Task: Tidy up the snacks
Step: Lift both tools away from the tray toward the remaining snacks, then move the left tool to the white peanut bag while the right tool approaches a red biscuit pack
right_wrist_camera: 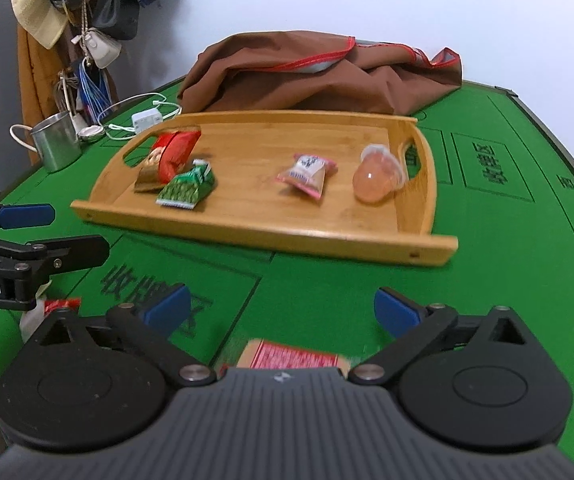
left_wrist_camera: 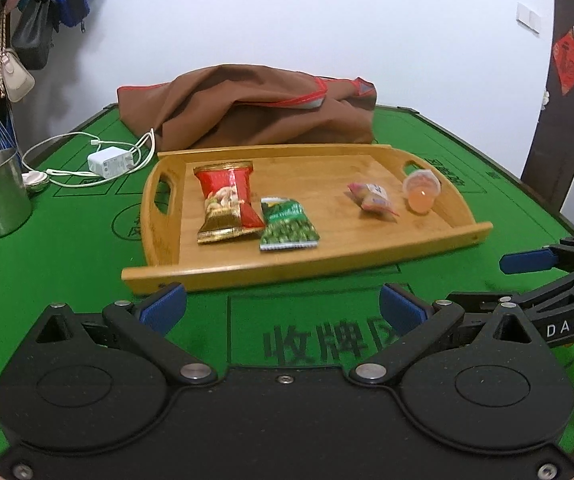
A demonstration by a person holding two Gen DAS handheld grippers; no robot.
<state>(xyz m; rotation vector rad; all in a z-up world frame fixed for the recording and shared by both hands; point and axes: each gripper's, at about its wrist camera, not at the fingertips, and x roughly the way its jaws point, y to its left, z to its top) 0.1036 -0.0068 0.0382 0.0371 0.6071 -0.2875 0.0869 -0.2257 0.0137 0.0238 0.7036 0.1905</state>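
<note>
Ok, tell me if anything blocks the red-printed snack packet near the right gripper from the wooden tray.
Nothing visible does: only bare green felt lies between the red-printed snack packet and the wooden tray; its low near rim must be cleared.

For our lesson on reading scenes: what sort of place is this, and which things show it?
Probably a room in a home. A green mahjong-style game table stands against a white wall, bags hang on a rack beside it, and a phone charger lies near a wooden tray.

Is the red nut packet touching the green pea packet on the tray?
Touching. In the right wrist view the green pea packet overlaps the lower edge of the red nut packet with no wood of the tray between them.
</note>
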